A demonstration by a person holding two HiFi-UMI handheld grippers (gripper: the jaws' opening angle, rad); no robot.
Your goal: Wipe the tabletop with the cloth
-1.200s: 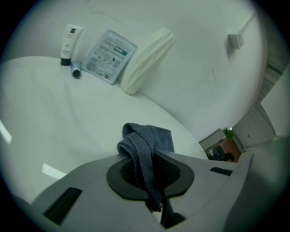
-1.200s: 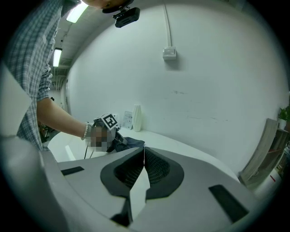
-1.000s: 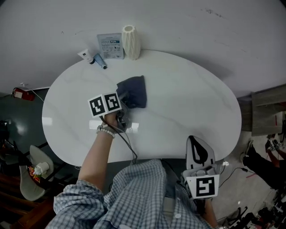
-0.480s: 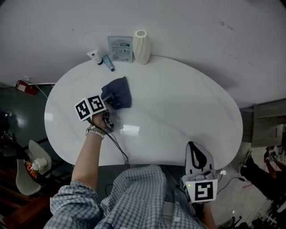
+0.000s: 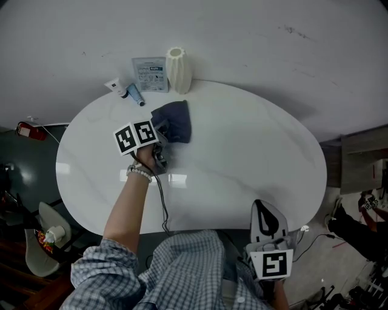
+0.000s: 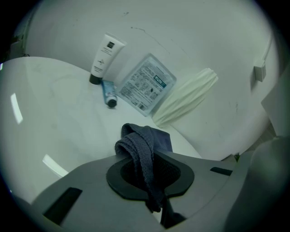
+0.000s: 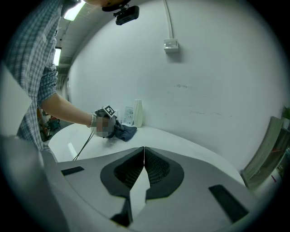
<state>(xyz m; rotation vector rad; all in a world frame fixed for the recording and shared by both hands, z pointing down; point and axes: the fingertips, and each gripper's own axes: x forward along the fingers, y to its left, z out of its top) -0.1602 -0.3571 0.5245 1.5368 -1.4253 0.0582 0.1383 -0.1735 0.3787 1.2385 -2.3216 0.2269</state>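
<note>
Left gripper (image 5: 160, 131) tight on the dark cloth (image 5: 176, 120), its bulk just ahead on the tabletop (image 5: 242, 157).

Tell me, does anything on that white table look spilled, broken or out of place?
Nothing stands out. The dark cloth is bunched in the left tongs on the tabletop, the ribbed vase stands upright, and no spill shows.

A white oval counter (image 5: 254, 157) with a glossy, faintly veined top stands against a plain white wall (image 5: 273, 42). The floor (image 5: 24, 163) left of it is dark, and a pale chair (image 5: 33, 245) stands at the lower left. A grey cabinet (image 5: 364, 151) stands at the right. The right gripper view shows a small box (image 7: 171, 44) high on the wall with a cable running up from it, and a strip light (image 7: 72, 11) glowing overhead.
</note>
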